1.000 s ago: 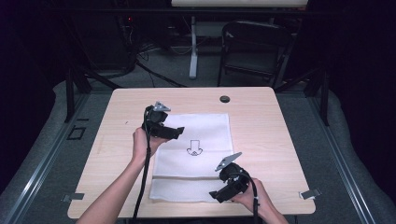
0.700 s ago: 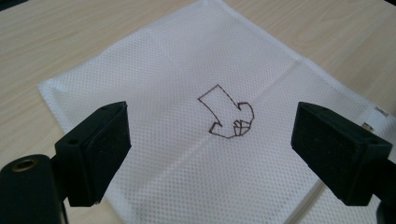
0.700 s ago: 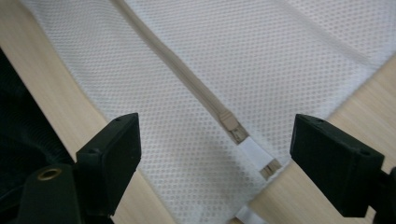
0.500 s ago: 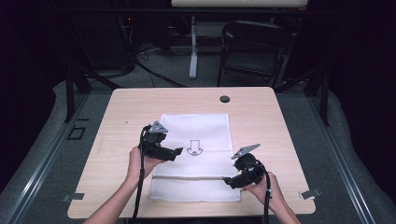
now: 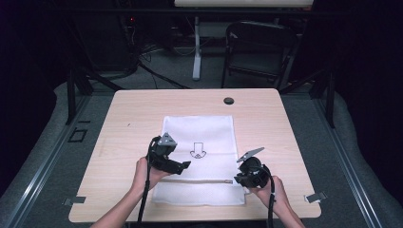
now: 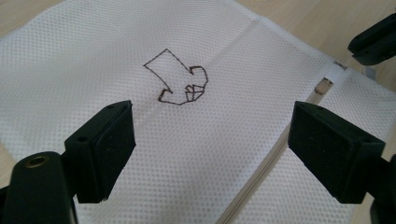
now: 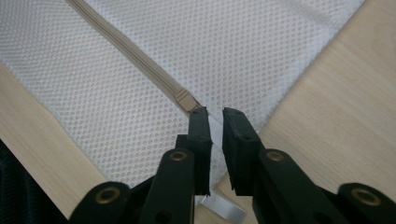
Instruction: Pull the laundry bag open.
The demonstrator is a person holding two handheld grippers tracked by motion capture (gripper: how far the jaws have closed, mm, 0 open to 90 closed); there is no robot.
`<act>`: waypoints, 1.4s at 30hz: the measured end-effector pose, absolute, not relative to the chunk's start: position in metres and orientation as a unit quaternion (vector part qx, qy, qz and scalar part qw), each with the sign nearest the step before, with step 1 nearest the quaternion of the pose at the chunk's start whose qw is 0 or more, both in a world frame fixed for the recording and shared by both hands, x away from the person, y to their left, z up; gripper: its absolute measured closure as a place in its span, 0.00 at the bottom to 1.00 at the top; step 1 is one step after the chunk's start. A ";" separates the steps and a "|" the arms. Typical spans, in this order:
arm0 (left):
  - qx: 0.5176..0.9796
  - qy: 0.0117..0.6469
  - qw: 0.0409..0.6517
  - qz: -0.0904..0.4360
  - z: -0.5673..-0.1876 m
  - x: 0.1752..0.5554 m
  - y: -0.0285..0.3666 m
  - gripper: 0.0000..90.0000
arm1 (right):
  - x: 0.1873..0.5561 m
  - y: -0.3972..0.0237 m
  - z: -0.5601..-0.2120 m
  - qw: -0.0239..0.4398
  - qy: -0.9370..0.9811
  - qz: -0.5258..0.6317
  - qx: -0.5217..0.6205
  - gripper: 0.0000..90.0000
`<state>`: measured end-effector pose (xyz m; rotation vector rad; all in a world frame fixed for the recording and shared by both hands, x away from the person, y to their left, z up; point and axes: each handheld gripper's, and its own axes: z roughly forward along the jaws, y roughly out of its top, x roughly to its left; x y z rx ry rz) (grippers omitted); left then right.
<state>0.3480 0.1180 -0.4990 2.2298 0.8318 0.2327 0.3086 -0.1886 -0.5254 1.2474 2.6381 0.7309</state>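
Note:
A white mesh bag (image 5: 199, 128) lies flat on the wooden table (image 5: 285, 123), with a brown stitched arrow (image 5: 196, 150) and a beige zipper (image 5: 199, 181) across its near part. My left gripper (image 5: 183, 166) hovers open just over the bag, and in the left gripper view its wide pads (image 6: 105, 144) frame the arrow (image 6: 180, 79) and zipper (image 6: 271, 154). My right gripper (image 5: 232, 181) is at the zipper's right end. Its jaws have just been closing. In the right gripper view they (image 7: 215, 119) pinch the white pull tab (image 7: 215, 128) beside the slider (image 7: 186, 99).
A small black round object (image 5: 229, 100) sits near the table's far edge. A dark folding chair (image 5: 259, 47) and a stand are behind the table. Bare wood flanks the bag on both sides. The right gripper's jaw tip (image 6: 373, 42) shows in the left gripper view's corner.
The left gripper came down and toward the person, from the bag's far left to near the zipper. The right gripper shifted to the zipper's right end and its jaws closed there.

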 end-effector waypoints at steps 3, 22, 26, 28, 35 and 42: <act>0.871 0.311 0.371 0.083 -0.503 0.345 0.111 0.18 | 0.310 -0.187 -0.531 0.057 0.874 0.237 0.419 0.99; 0.897 0.241 0.367 0.053 -0.529 0.338 0.060 0.20 | 0.315 -0.180 -0.551 0.041 0.882 0.210 0.421 1.00; 0.901 0.233 0.364 0.047 -0.535 0.339 0.052 0.21 | 0.316 -0.182 -0.546 0.061 0.876 0.222 0.425 1.00; 0.901 0.229 0.365 0.041 -0.537 0.339 0.049 0.22 | 0.316 -0.182 -0.549 0.059 0.877 0.214 0.426 1.00; 0.905 0.210 0.367 0.034 -0.546 0.341 0.036 0.26 | 0.319 -0.182 -0.552 0.052 0.882 0.203 0.423 1.00; 0.909 0.189 0.371 0.019 -0.552 0.344 0.021 0.36 | 0.320 -0.186 -0.555 0.043 0.872 0.221 0.434 1.00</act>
